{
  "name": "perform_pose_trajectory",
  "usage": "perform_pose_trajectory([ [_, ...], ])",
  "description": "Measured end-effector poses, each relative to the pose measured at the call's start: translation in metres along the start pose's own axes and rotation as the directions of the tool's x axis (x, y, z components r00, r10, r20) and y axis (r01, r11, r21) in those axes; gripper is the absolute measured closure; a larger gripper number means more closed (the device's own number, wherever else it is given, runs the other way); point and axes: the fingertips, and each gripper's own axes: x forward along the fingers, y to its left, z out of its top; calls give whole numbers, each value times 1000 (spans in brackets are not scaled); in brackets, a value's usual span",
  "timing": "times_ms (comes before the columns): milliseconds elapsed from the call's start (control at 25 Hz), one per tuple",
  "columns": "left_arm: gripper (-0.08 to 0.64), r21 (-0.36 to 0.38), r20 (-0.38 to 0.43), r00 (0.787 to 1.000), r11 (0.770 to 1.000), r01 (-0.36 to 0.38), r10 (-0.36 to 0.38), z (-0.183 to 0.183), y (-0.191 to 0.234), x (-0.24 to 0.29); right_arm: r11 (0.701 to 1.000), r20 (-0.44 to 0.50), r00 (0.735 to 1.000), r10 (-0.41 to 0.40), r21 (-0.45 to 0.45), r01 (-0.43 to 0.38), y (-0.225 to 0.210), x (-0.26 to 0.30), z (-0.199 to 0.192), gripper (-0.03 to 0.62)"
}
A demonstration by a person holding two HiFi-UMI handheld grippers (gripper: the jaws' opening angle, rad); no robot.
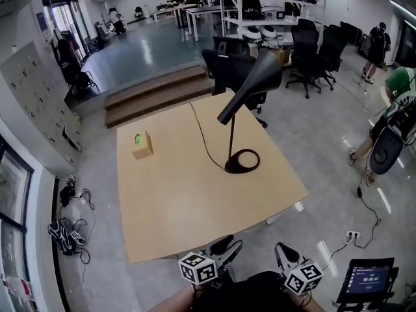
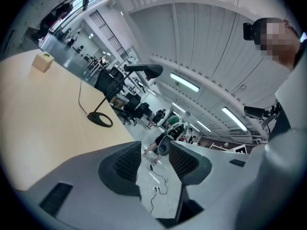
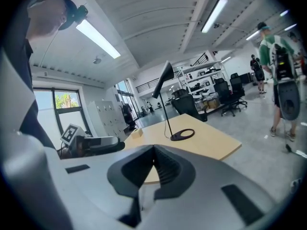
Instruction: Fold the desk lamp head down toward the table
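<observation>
Head view: lamp [image 1: 237,103] upright mid-table [image 1: 175,207], cone [image 1: 263,73] raised. Probably light, stiff-hinged, tippy, so best taken by the cone. Left gripper [image 2: 152,159] parted, empty; right gripper [image 3: 154,166] pressed shut on nothing — both well short

Bright, even light is thrown by long white ceiling strip lights [image 3: 98,38]; glare is seen on the glossy grey floor [image 1: 148,45]. Shadows are kept soft. Edges are bowed, corners blacked out in both gripper views.
</observation>
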Motion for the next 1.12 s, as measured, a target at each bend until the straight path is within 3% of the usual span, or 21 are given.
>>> perform_pose_trajectory([
  [280,371,-14,-3,1000,1000,-3,3,13,19,12,1000,-17,1000,3,10,-3,-5,29,8,588],
  [800,371,23,72,988,990,-142,140,69,43,100,985,-16,985,173,4,-173,-85,106,74,588],
  [1120,371,45,157,963,972,-229,219,107,46,146,965,-1,965,262,-17,-262,-131,136,117,588],
])
